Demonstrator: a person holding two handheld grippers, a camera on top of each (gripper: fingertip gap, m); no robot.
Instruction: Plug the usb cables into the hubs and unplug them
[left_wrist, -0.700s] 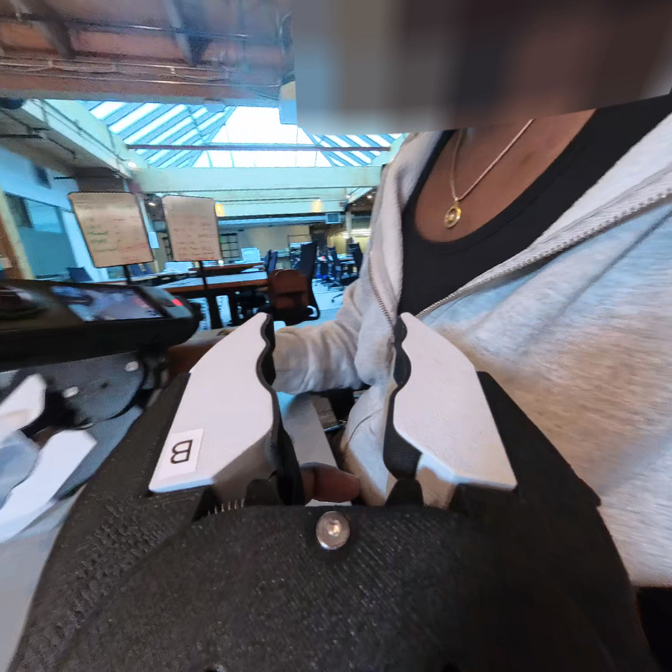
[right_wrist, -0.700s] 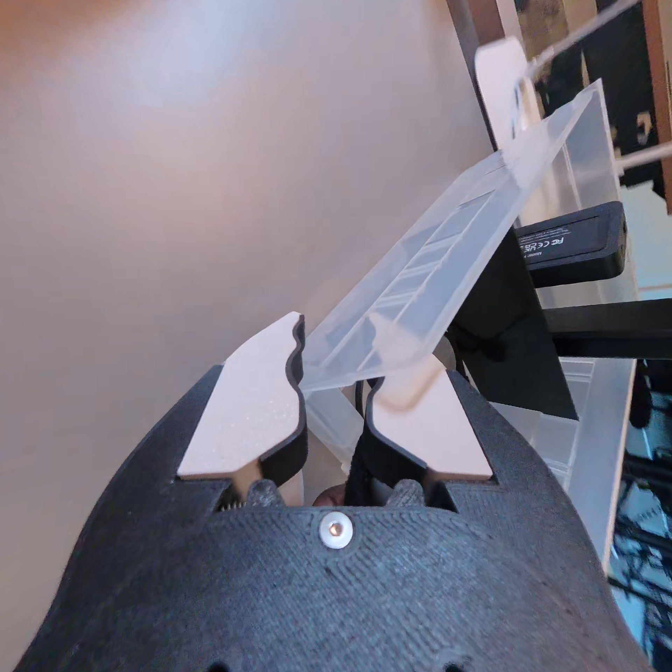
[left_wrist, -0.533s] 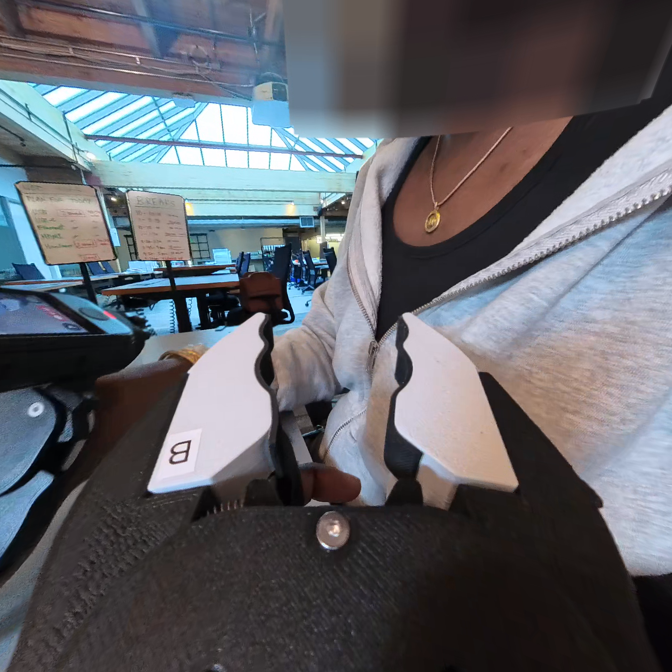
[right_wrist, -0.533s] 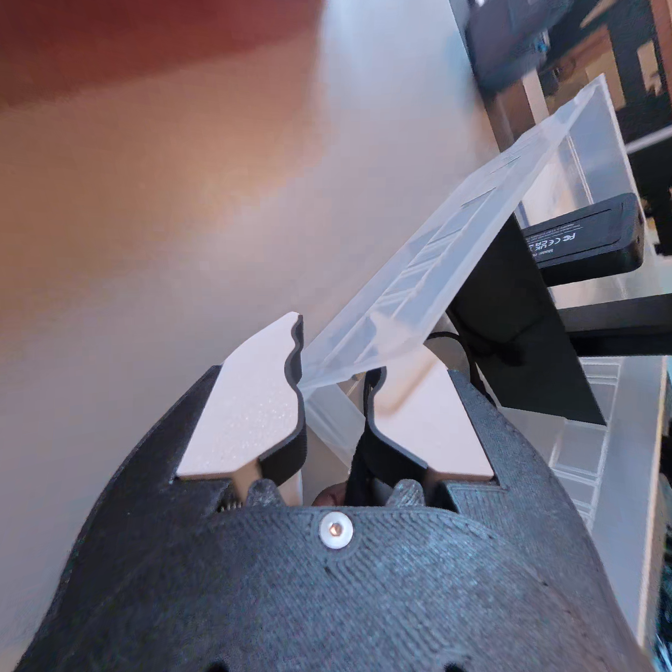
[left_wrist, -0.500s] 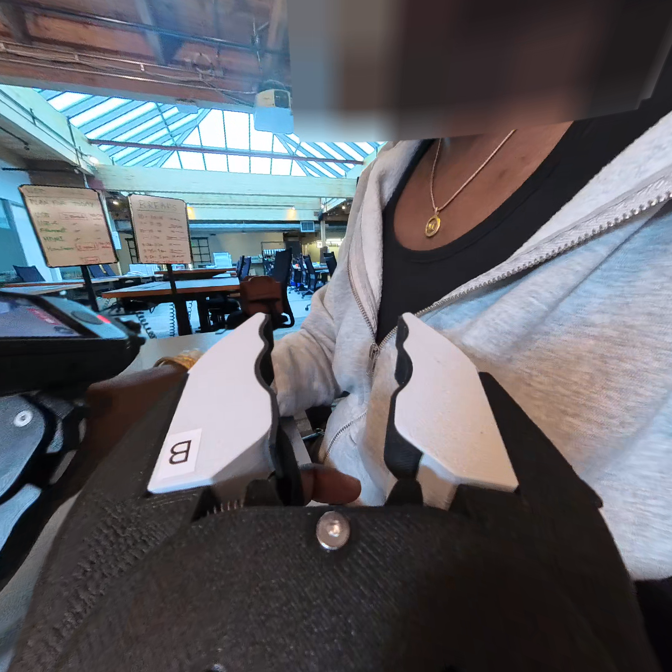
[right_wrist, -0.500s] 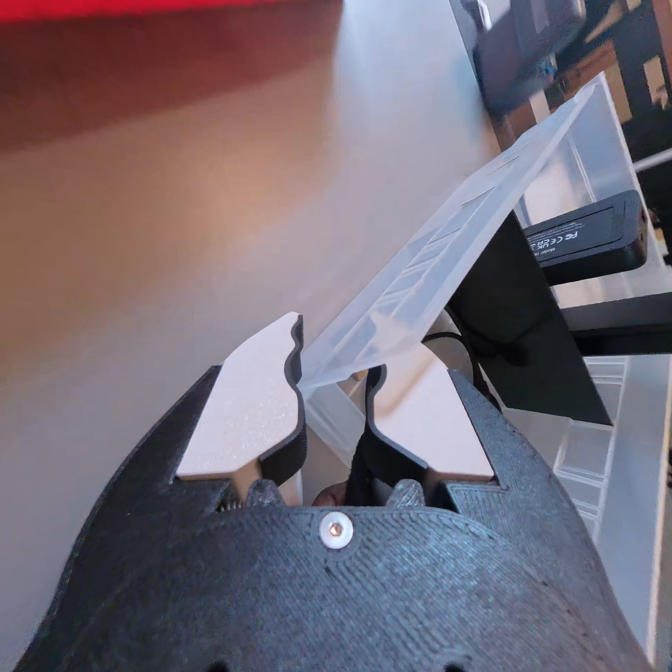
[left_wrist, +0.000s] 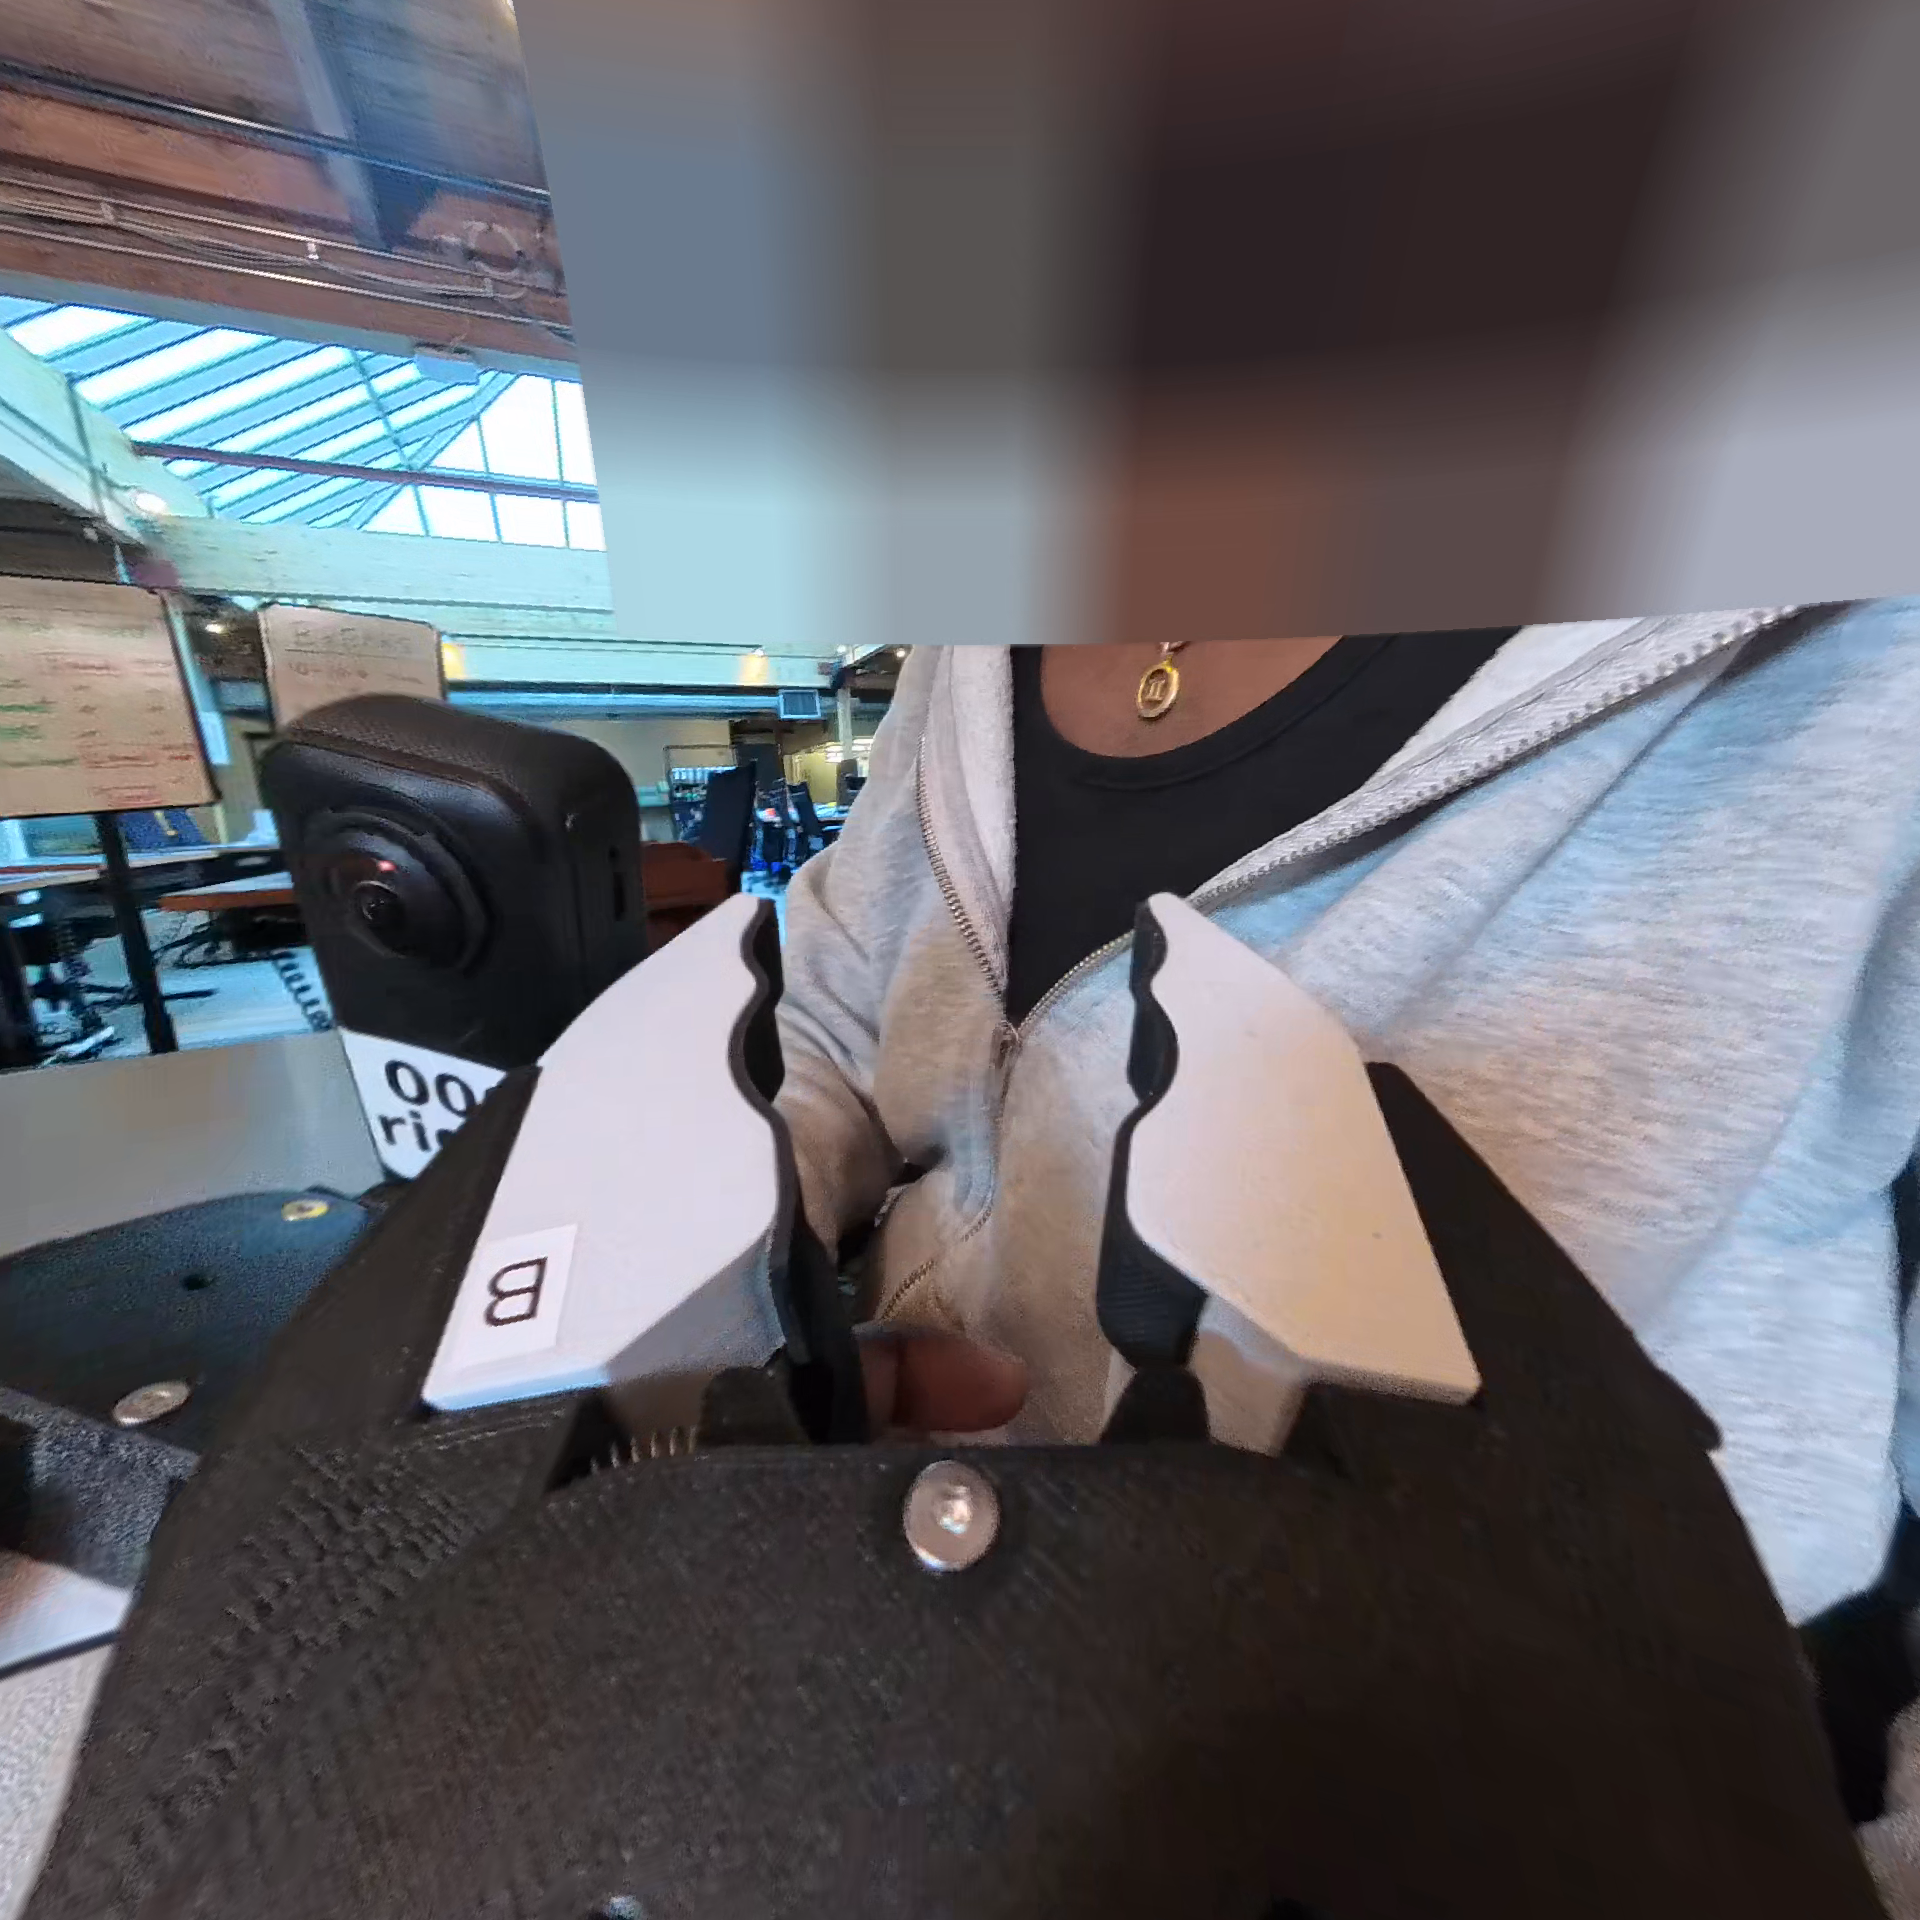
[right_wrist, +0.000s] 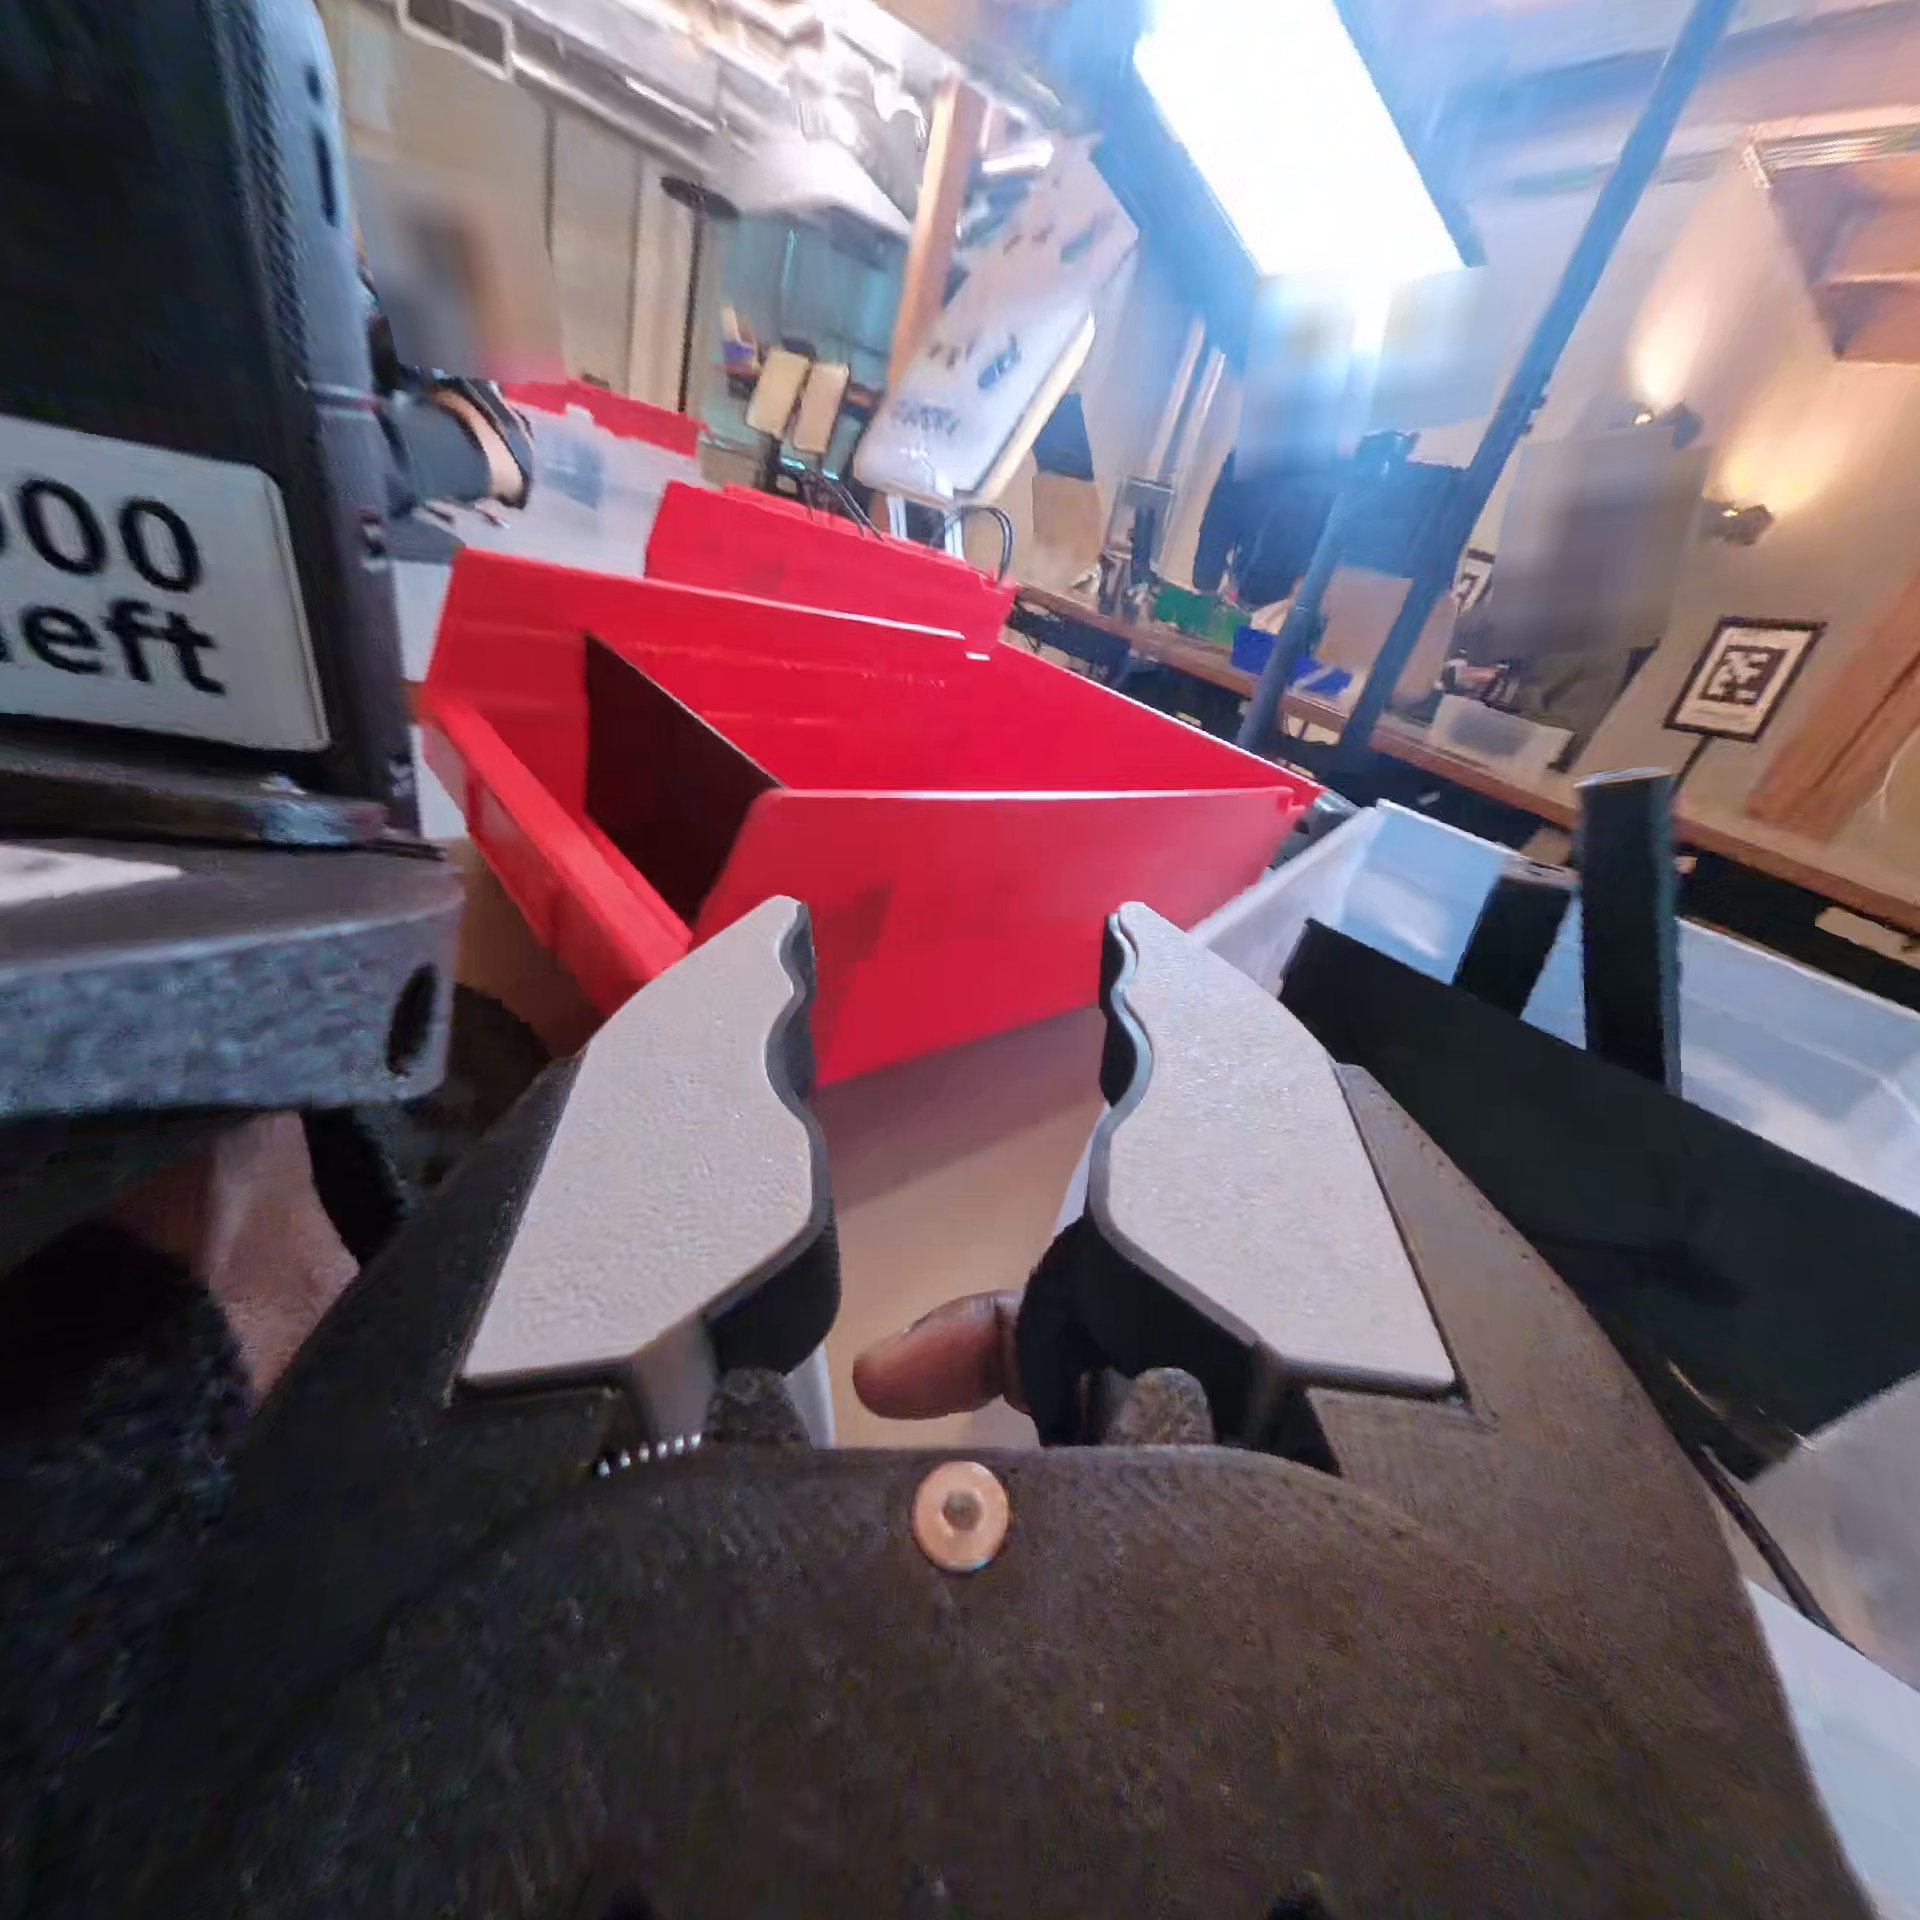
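No usb cable or hub shows in either view. My left gripper (left_wrist: 951, 920) is open and empty, raised and pointing back at the person's grey zip hoodie (left_wrist: 1558, 987). The other gripper's black camera (left_wrist: 457, 883) stands at its left. My right gripper (right_wrist: 956, 925) is open and empty, low over the brown table (right_wrist: 956, 1132), pointing at a red bin (right_wrist: 987, 862). The left gripper's camera body with a white label (right_wrist: 145, 582) fills the right wrist view's left edge.
A second red bin (right_wrist: 821, 551) stands behind the first. A clear plastic bin (right_wrist: 1766, 1049) with black dividers (right_wrist: 1621, 914) is at the right. Whiteboards (left_wrist: 94, 696), desks and chairs lie far behind. Another person's arm (right_wrist: 457, 447) rests on a far table.
My right gripper has swung up from the clear bin's lid toward the red bin and has opened wider. My left gripper has turned, and the other gripper's camera has come into view beside it.
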